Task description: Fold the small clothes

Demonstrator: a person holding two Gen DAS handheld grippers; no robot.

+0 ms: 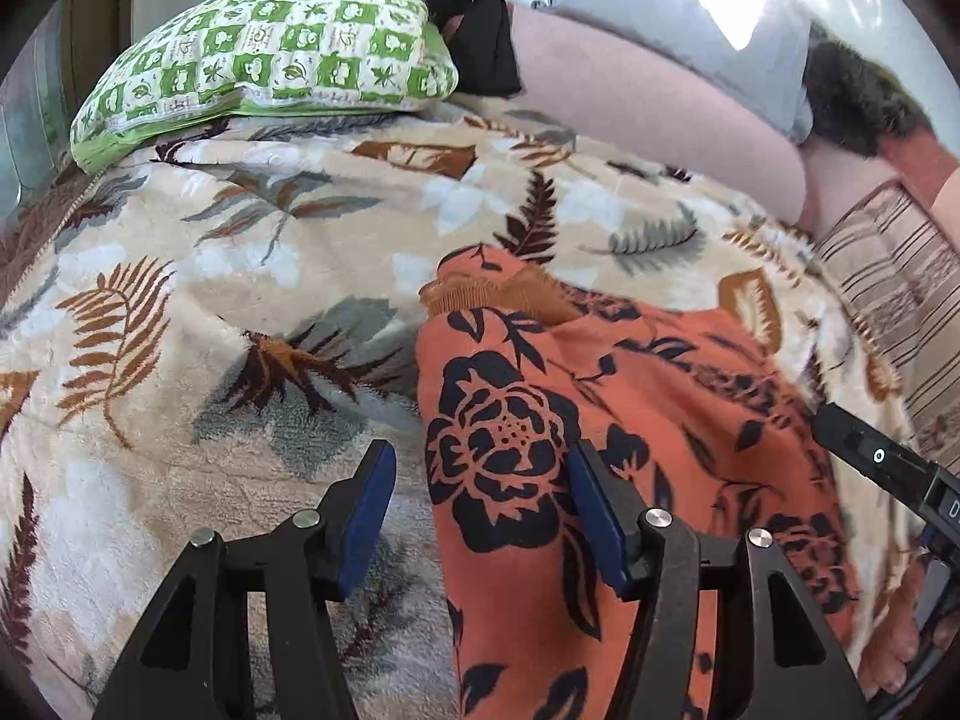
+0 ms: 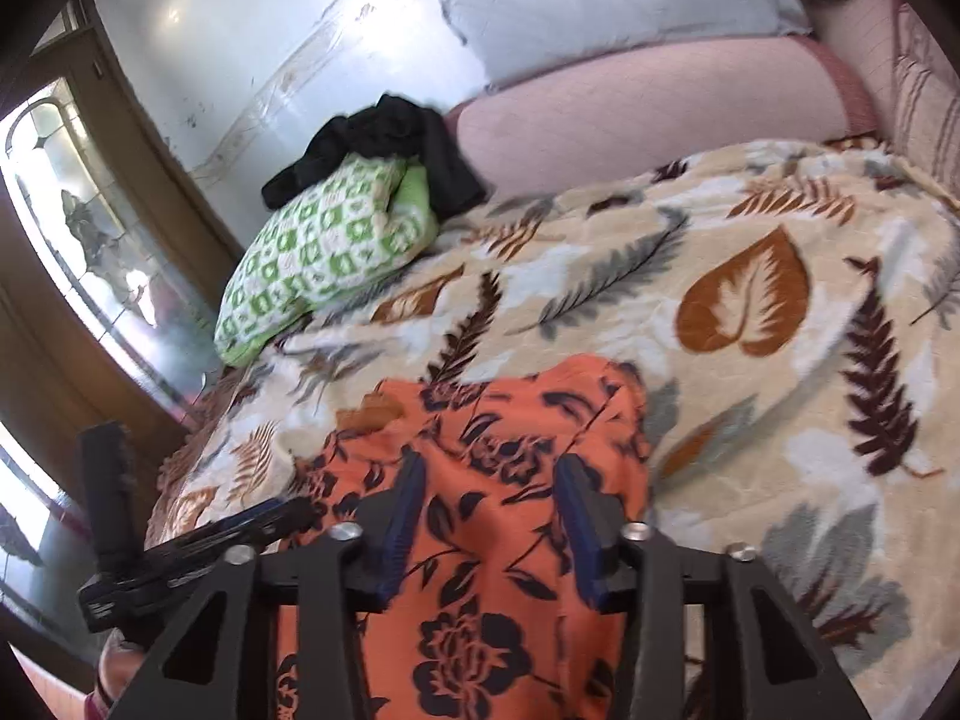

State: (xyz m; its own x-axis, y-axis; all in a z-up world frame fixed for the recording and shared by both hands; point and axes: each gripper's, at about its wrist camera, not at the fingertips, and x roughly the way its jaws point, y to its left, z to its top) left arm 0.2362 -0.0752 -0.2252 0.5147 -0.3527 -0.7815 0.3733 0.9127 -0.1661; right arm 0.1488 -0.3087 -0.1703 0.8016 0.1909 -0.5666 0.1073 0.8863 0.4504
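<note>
This is a bedroom in a home. A bed is spread with a plush cream blanket [image 2: 750,276] printed with brown and grey leaves and ferns. At its head lie a green-and-white checked pillow [image 1: 270,60], a pale blue pillow [image 2: 600,12] and a long pink bolster [image 2: 648,108], with a crumpled black garment [image 2: 384,138] resting on the green pillow. A pale, scuffed wall [image 2: 240,48] stands behind, and beside it a wooden door with patterned frosted glass [image 2: 90,222].
</note>
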